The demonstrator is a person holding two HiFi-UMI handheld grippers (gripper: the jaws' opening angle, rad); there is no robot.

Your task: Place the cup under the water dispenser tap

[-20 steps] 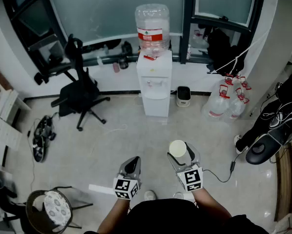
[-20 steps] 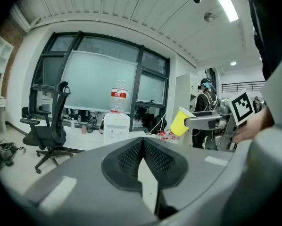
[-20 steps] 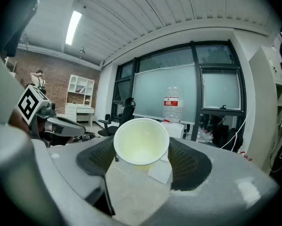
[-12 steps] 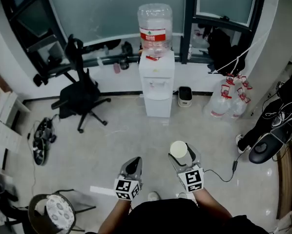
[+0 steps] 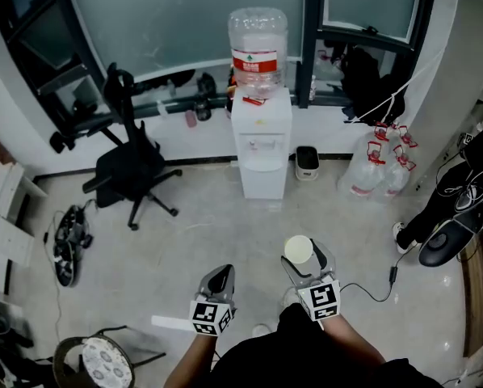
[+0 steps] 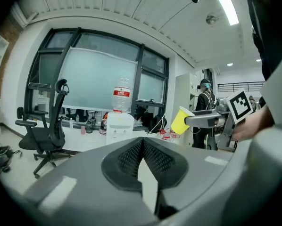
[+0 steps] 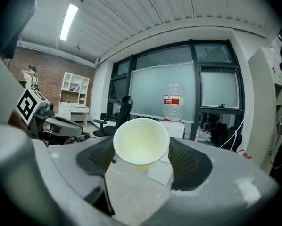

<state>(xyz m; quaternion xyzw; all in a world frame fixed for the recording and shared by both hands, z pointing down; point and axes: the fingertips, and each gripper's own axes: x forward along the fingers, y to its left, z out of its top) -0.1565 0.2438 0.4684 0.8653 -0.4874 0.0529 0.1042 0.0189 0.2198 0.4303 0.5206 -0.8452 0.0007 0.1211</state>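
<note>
Office floor with a glass wall behind: the water dispenser [image 5: 261, 148] stands at 12 o'clock, well apart from you. The cup [image 7: 141, 141] rides at 1 o'clock, slightly tilted, clamped by its wall in the right gripper's [image 5: 304, 255] fingers, while the left gripper's [image 5: 219, 276] fingers are pressed together on nothing. Carry it in level, don't squeeze the thin wall harder, and bring it upright before centring it under the tap [image 5: 262, 145]. Count: one cup, one dispenser, one bottle [image 5: 258, 51] on top, one office chair [image 5: 128, 164] at 10 o'clock, two grippers.
</note>
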